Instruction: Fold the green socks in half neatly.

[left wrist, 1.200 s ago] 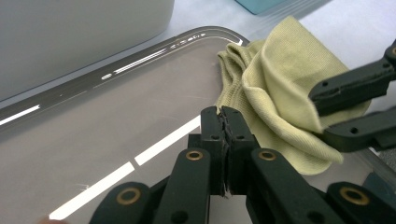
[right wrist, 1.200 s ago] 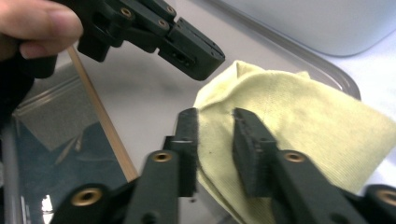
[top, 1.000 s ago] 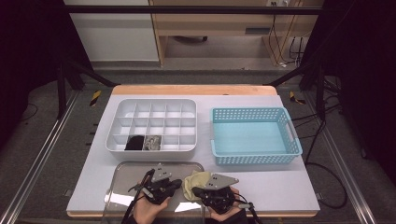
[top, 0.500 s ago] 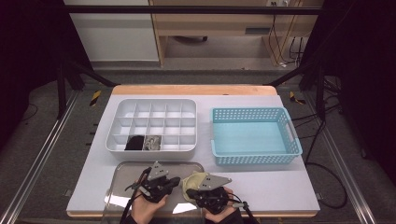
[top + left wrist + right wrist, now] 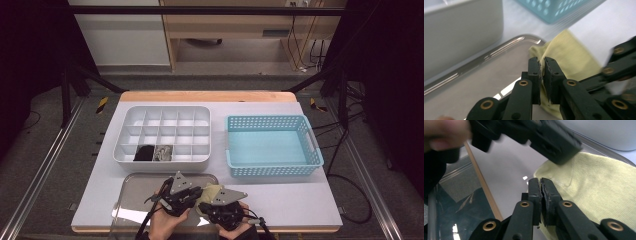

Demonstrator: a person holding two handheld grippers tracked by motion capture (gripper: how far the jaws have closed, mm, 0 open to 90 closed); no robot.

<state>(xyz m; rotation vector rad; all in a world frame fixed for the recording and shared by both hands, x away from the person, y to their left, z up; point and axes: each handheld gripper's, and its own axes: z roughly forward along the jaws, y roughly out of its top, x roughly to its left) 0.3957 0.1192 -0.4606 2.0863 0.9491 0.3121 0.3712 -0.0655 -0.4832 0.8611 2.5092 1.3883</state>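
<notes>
High view shows me a yellow cloth (image 5: 213,190) lying at the right end of the tray (image 5: 165,174), on the near part of the tabletop (image 5: 300,200). Both of my tools sit right at it. The left gripper (image 5: 198,193) comes at the cloth from the left, over the tray. The right gripper (image 5: 203,207) comes at it from the near side. I think I hold them this close, one at each side, so that two tools can work one soft thing, maybe to fold it or lift it.

Behind the tray stands a white box (image 5: 165,108) with many little rooms. Two rooms in its near row hold small rolled things, one black and one grey. I guess the cloth is meant to end up there too. A blue basket (image 5: 265,118) stands just beside the box, with nothing in it.

Left gripper view: the fingers (image 5: 534,67) have just been opening a little. Now there is a thin gap between them. The cloth lies under and behind their tips, very close, but I see nothing pinched.

Right gripper view: these fingers have also just been opening, and the gap is very thin. The cloth lies just to the right of the tips and under them. I see no cloth caught between them.
</notes>
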